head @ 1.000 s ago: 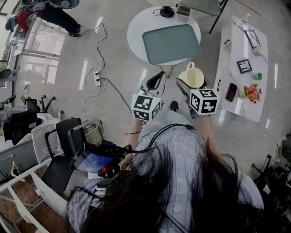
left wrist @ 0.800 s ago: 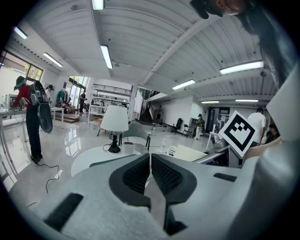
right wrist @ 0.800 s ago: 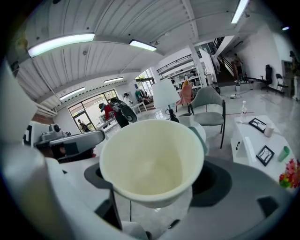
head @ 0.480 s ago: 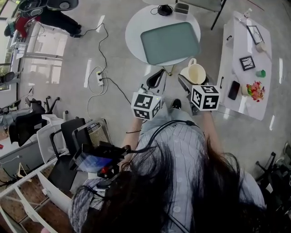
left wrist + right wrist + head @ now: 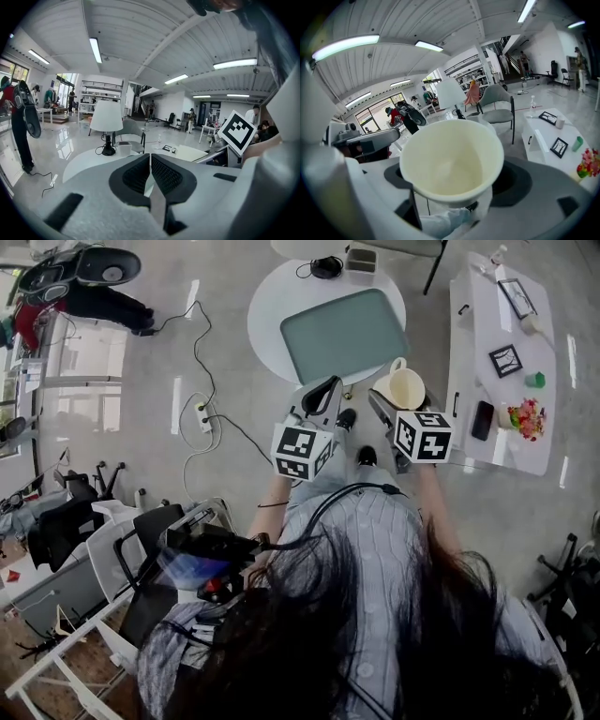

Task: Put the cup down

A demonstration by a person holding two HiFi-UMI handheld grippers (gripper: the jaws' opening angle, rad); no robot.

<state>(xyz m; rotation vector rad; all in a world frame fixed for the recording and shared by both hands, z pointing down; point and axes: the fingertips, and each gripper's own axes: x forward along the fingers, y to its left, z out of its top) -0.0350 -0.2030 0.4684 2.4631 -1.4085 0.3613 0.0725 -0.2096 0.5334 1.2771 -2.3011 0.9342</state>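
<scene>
A cream cup (image 5: 403, 387) with a handle hangs in the air just off the near right rim of the round white table (image 5: 272, 306). My right gripper (image 5: 386, 409) is shut on it. In the right gripper view the cup (image 5: 452, 159) fills the middle, its empty mouth facing the camera, and the right gripper (image 5: 454, 187) clamps its lower wall. My left gripper (image 5: 323, 393) hovers beside it over the table's near edge. Seen in the left gripper view, the left gripper (image 5: 150, 174) is shut, its pads together with nothing between them. A grey-green tray (image 5: 345, 334) lies on the round table.
A long white table (image 5: 469, 381) at the right carries picture frames (image 5: 505, 360), a phone (image 5: 482, 420) and flowers (image 5: 524, 418). A lamp base (image 5: 326, 266) and a small box (image 5: 360, 259) sit at the round table's far side. A power strip (image 5: 203, 413) and cables lie on the floor at left.
Both grippers have drifted a little farther forward toward the round table. The cup stays in the right gripper, and the left gripper stays shut.
</scene>
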